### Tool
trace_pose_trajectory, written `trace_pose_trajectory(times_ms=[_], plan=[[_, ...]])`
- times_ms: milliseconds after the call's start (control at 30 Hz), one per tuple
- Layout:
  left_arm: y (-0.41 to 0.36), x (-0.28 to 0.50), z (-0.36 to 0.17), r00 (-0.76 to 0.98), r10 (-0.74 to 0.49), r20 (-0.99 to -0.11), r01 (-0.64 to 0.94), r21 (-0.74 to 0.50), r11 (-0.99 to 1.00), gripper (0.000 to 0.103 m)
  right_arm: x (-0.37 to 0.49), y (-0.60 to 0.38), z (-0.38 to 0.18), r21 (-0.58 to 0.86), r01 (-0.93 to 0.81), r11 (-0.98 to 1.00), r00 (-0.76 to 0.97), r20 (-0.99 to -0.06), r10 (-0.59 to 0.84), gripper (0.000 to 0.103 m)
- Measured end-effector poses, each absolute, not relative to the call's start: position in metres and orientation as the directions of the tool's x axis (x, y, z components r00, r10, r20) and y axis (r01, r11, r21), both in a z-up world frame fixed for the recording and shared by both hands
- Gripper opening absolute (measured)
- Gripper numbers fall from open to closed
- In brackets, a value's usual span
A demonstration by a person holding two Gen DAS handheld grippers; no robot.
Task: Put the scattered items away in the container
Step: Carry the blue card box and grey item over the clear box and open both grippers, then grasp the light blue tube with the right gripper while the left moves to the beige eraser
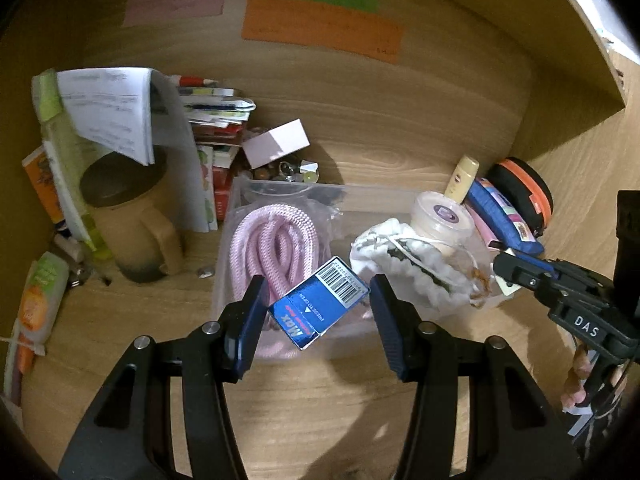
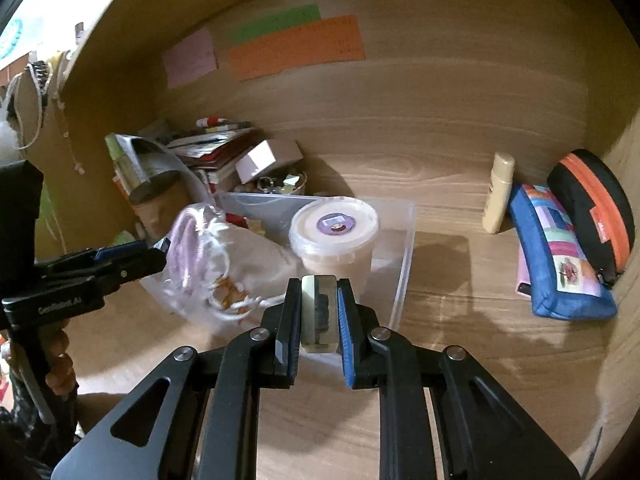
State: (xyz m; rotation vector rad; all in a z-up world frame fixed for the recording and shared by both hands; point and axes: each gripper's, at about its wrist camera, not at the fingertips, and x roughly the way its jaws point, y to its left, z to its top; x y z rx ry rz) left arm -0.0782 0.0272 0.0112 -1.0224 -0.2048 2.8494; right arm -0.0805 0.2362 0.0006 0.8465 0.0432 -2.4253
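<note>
Wooden desk (image 1: 400, 152); blue box (image 1: 320, 308) reads "Max", "PRESS TO OPEN".

Hidden and unreadable
Your sticky notes' (image 1: 320, 26) writing blurs; the white pouch (image 1: 404, 276) hides the tub's (image 1: 440, 220) base.

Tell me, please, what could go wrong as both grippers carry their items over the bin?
The blue box sits skewed in the left gripper, gripped near its corners, so it may twist free and drop outside the bin. The bin already holds the rope, pouch and tub, so the small block in the right gripper has little room.
</note>
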Motion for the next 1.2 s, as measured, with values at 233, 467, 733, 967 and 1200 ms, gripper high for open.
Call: trace_pose_trajectory(times_ms=[233,467,733,967,1200], plan=[[0.025,-0.102,-0.003,-0.751,0.118,-0.650,-0.023,-0.153,-0.988,0.052,-0.095,0.233,-0.011,0.152,0.517,-0.843,-0.625,-0.606,-0.493,0.015],[0.023,-0.113,-0.014,-0.732,0.103,-0.673,-0.008,-0.143,-0.990,0.052,-0.100,0.233,-0.018,0.176,0.516,-0.838,-0.604,-0.619,-0.502,0.015],[0.031,-0.109,-0.015,-0.743,0.034,-0.669,0.016,-0.069,-0.998,0.068,-0.097,0.228,-0.020,0.126,0.516,-0.847,-0.620,-0.628,-0.471,0.016],[0.034,-0.095,-0.004,-0.769,-0.019,-0.640,0.044,-0.023,-0.999,0.079,-0.087,0.233,-0.010,0.100,0.493,-0.864,-0.664,-0.599,-0.448,0.053],[0.033,-0.076,0.006,-0.786,-0.034,-0.617,0.047,-0.006,-0.999,0.092,-0.067,0.246,0.001,0.085,0.476,-0.875,-0.688,-0.584,-0.431,0.075]])
